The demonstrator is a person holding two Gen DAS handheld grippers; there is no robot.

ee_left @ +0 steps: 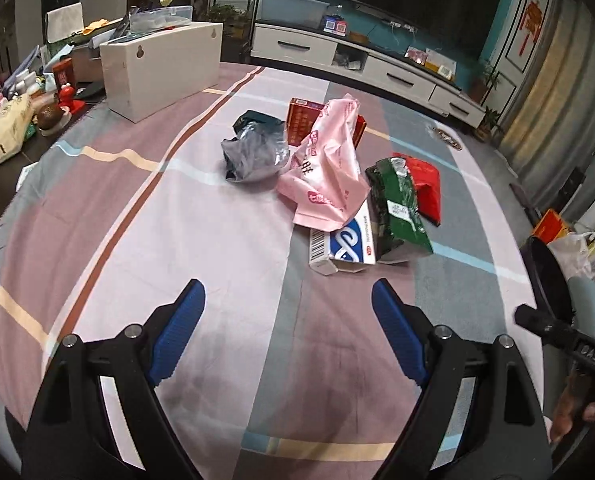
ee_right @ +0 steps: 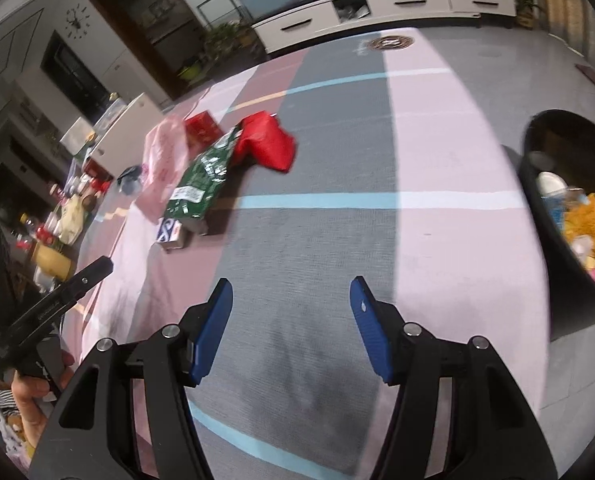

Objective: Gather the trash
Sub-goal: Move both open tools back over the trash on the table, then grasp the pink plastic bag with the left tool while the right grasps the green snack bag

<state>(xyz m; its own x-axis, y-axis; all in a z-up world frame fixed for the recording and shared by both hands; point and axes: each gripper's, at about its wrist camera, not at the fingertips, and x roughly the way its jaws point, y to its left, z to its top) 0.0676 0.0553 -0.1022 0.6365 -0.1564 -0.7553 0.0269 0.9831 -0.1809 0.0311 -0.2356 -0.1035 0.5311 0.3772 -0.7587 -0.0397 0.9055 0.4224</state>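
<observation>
The left gripper (ee_left: 288, 304) hangs over the striped cloth (ee_left: 177, 220) covering the surface, its blue pads spread wide with only cloth between them. The right gripper (ee_right: 291, 300) is likewise parted, a little narrower, and holds nothing.

Beyond the left gripper lies the trash, in a loose heap near the middle of the cloth. The pink plastic bag (ee_left: 329, 160) drapes over the others, its lower end on a white and blue carton (ee_left: 347, 246). Just beside it, on the right of that view, a green foil packet (ee_left: 397, 208) leans against a red bag (ee_left: 427, 188). To the left of the pink bag sits a crumpled grey wrapper (ee_left: 253, 152), and behind it a red box (ee_left: 303, 120).

A black bin (ee_right: 569, 208) stands at the cloth's right edge in the right wrist view, well apart from the heap, with what looks like mixed wrappers inside, though blurred.
</observation>
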